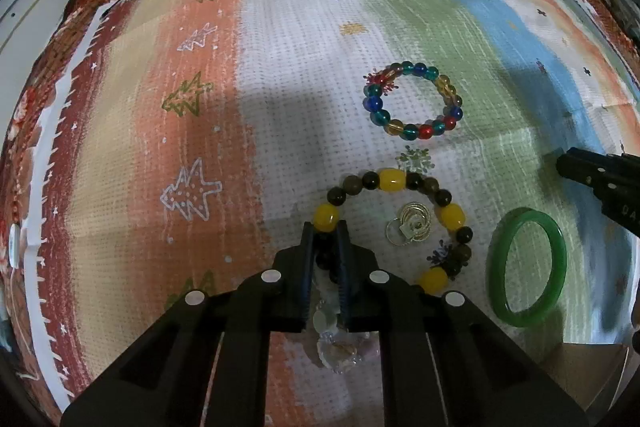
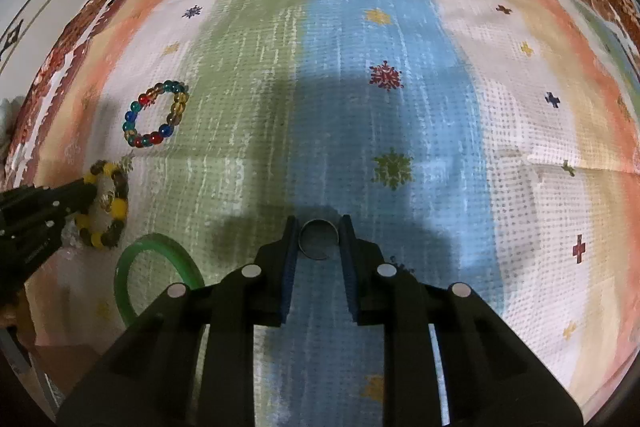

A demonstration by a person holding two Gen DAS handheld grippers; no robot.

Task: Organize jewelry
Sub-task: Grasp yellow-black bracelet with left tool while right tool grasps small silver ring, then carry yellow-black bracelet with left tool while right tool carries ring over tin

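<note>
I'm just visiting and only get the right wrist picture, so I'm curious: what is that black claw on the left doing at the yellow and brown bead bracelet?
Observer: In the left wrist view the left claw is closed on dark beads of the yellow and brown bead bracelet, just behind a yellow bead.
Visitor: Is anything inside the loop?
Observer: Yes, a small cluster of thin gold-coloured rings lies on the striped cloth inside it.
Visitor: Anything else near that claw?
Observer: A clear, glassy trinket lies under the claw's body.
</note>
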